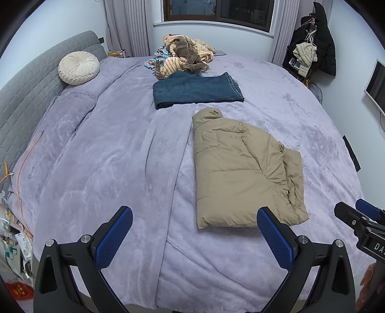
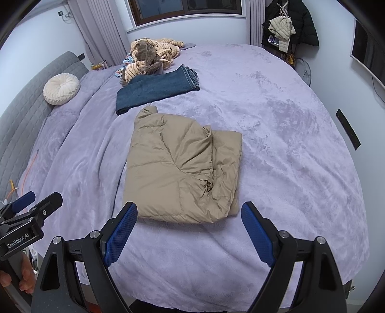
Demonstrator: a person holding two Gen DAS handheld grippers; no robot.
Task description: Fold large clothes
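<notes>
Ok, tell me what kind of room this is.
A bedroom, most likely in a home. A wide bed with a padded headboard and a round cushion fills the view, clothes lie on it, and coats hang in the corner by a curtained window.

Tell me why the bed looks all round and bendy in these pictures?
Left wrist view: the fisheye lens bulges the purple bed and darkens the corners. Right wrist view: same bending, sharp on the tan puffer jacket, soft even light, only a faint shadow under it.

Both wrist views look steeply down over the bed (image 1: 101,154) — sharing the folded jacket (image 2: 178,168).
</notes>
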